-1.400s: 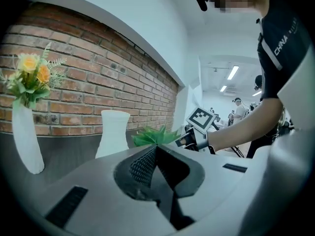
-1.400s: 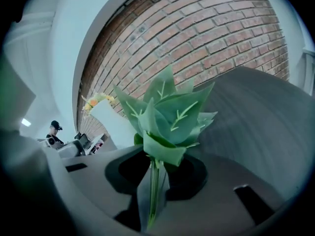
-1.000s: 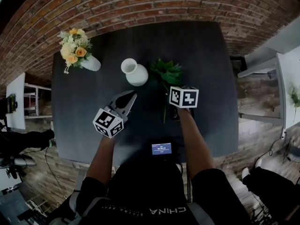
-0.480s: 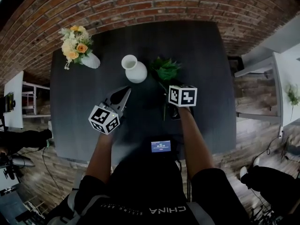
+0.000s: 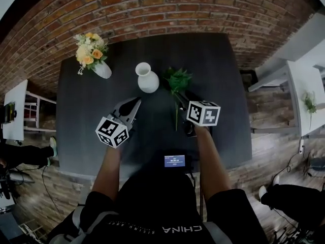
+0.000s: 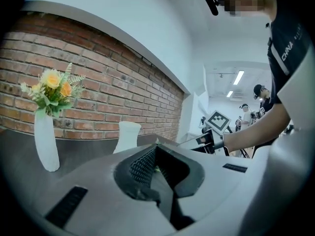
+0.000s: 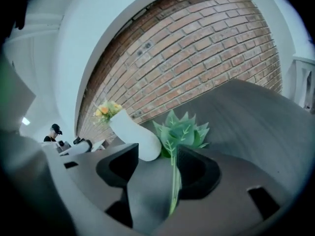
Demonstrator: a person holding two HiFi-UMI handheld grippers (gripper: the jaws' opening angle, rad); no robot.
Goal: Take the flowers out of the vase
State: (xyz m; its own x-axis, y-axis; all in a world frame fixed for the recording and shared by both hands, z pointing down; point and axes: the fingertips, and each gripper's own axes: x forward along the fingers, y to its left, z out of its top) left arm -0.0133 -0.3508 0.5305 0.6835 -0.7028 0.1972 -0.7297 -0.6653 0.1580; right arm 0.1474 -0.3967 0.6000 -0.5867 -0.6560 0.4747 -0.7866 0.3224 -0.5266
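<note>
A green leafy sprig (image 5: 177, 80) lies flat on the dark table (image 5: 223, 75), its stem running back toward me. My right gripper (image 5: 184, 101) hovers over that stem. In the right gripper view it (image 7: 158, 154) is open, and the stem (image 7: 173, 181) passes between the jaws close to the right finger, unpressed. An empty white vase (image 5: 147, 78) stands just left of the sprig. At the far left a slim white vase (image 5: 101, 70) holds yellow and orange flowers (image 5: 90, 52). My left gripper (image 5: 136, 102) is shut and empty, pointing toward the empty vase (image 6: 127, 136).
A small device with a lit screen (image 5: 174, 161) sits at the table's near edge. A brick wall (image 5: 167, 9) runs behind the table. White furniture stands to the right (image 5: 299, 95) and left (image 5: 15, 111). People stand far off (image 6: 261, 100).
The right gripper has pulled back and up from the green sprig, which stays lying on the table. The left gripper has shifted only slightly.
</note>
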